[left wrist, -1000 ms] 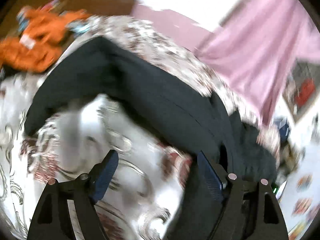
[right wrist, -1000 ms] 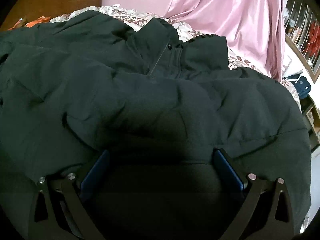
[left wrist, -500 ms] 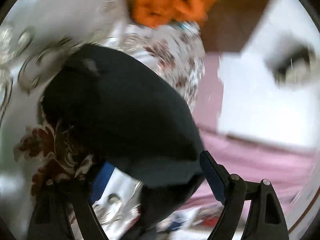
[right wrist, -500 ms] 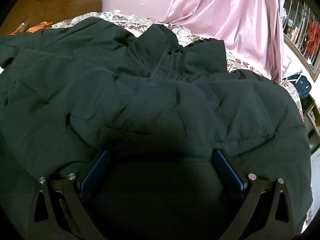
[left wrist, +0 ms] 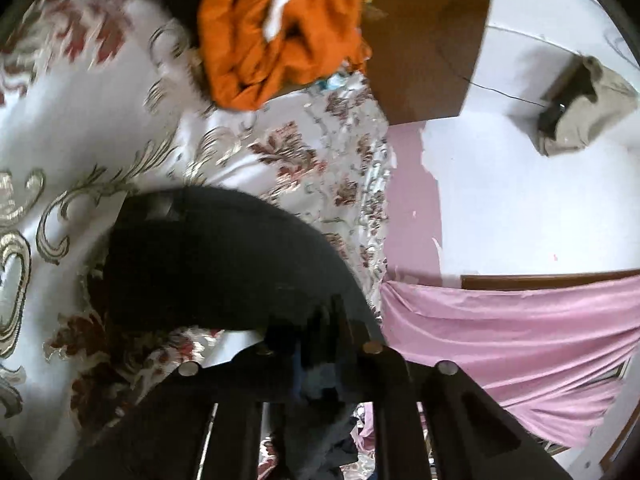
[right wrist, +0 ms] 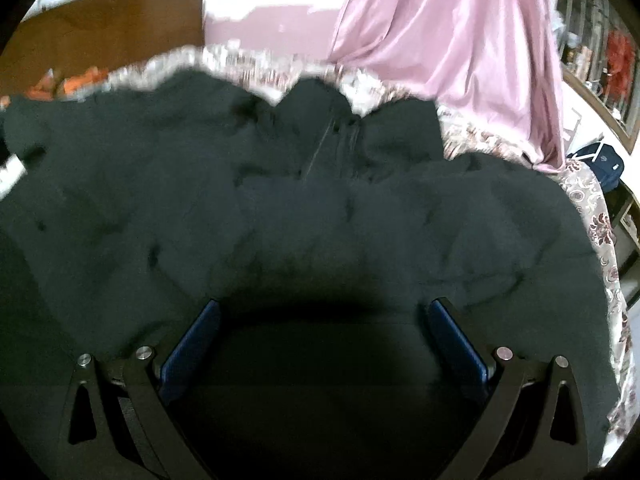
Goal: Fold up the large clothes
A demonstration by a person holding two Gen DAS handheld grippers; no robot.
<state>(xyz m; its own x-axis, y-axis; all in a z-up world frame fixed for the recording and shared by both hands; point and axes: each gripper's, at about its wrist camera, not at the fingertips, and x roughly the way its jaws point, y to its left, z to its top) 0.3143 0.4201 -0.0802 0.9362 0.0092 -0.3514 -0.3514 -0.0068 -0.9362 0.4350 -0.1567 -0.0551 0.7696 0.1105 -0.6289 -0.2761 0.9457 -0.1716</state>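
A large black padded jacket [right wrist: 320, 208] lies spread over a bed covered by a white bedspread [left wrist: 100, 120] with gold scrolls and dark red flowers. In the right wrist view the jacket fills most of the frame, its collar and front zipper [right wrist: 320, 148] toward the far edge of the bed, its body reaching across from left to right. The right gripper [right wrist: 320, 340] hovers low over the jacket's near part with its jaws spread wide, blue pads [right wrist: 192, 344] showing on either side and nothing between them but dark cloth below; whether the tips touch the fabric cannot be told.

In the left wrist view, which is tilted and somewhat blurred, the left gripper [left wrist: 316, 356] has its jaws drawn close together on a fold of the black fabric, which seems to be one sleeve [left wrist: 216, 264] of the jacket. The sleeve runs away from the jaws across the bedspread, its cuffed end [left wrist: 152, 208] lying flat on the cover.

An orange garment [left wrist: 276, 28] lies crumpled near the head of the bed, well apart from the sleeve. A brown wooden headboard [left wrist: 424, 40] stands beyond it. A pink curtain [right wrist: 452, 32] hangs beside the bed.
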